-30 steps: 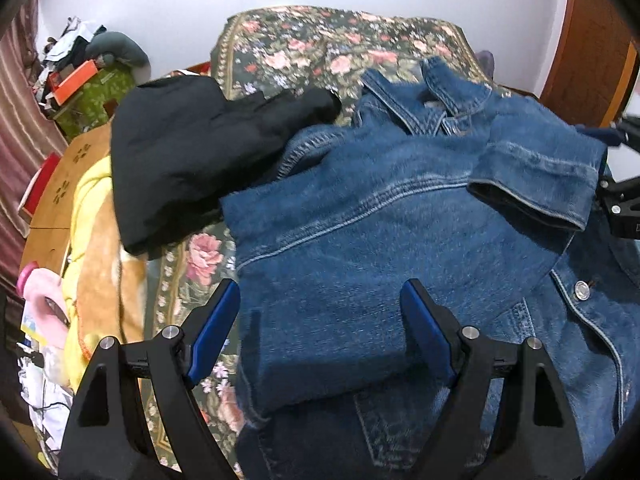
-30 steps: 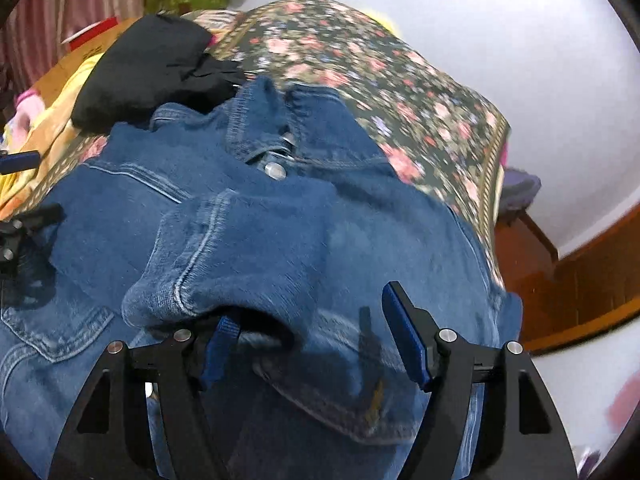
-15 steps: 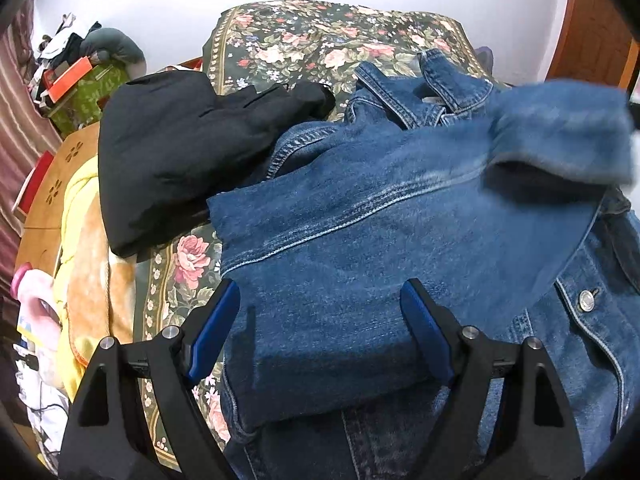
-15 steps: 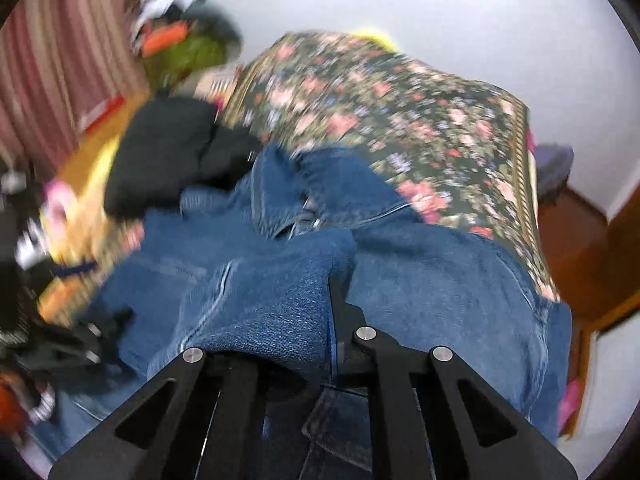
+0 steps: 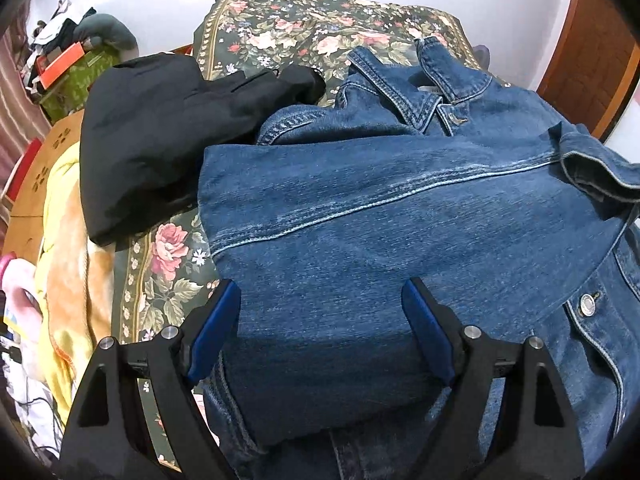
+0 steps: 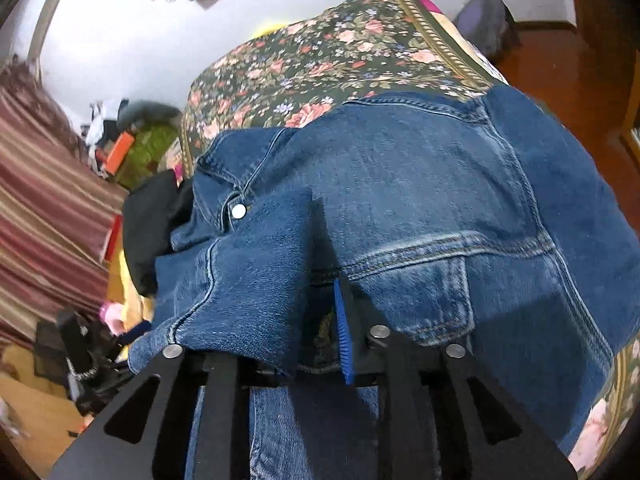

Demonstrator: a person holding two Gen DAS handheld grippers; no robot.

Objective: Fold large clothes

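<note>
A sleeve (image 6: 240,276) is being gripped by the right gripper (image 6: 280,344). The left gripper (image 5: 320,320) is being held open over the jacket (image 5: 400,220).

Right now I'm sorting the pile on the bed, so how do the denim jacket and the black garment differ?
The denim jacket is blue with pale stitching and metal buttons; the black garment is plain, with no stitching or buttons showing. The jacket lies spread with a sleeve folded across it; the black garment is bunched beside it. The right gripper is shut on the jacket's cuff; nothing holds the black garment. Both lie on the floral bedspread.
</note>
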